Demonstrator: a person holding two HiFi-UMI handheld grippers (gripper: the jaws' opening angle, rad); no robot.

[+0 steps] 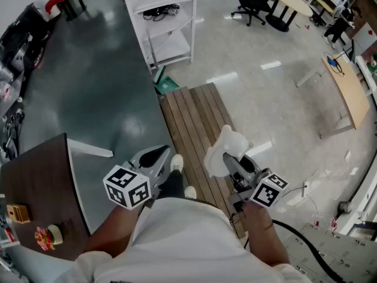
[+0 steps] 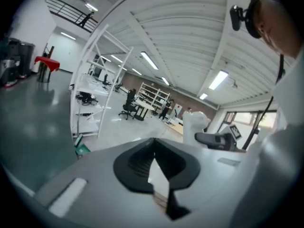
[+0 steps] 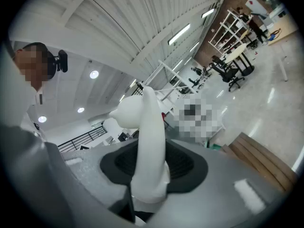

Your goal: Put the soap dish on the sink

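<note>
Transport appears the step in hand: right tool clamps the soap dish, aloft at centre right of the head view above a slatted wooden platform; no sink in any view. Recommend steady grip, dish kept level, then lowered flat onto the sink edge. Dish: white, smooth, curved, with one rounded lobe. Left tool closed, nothing between its jaws

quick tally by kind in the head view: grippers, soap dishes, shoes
grippers: 2, left gripper shut with nothing in it, right gripper shut on the dish
soap dish: 1, white
shoes: 2, white
total: 5
</note>
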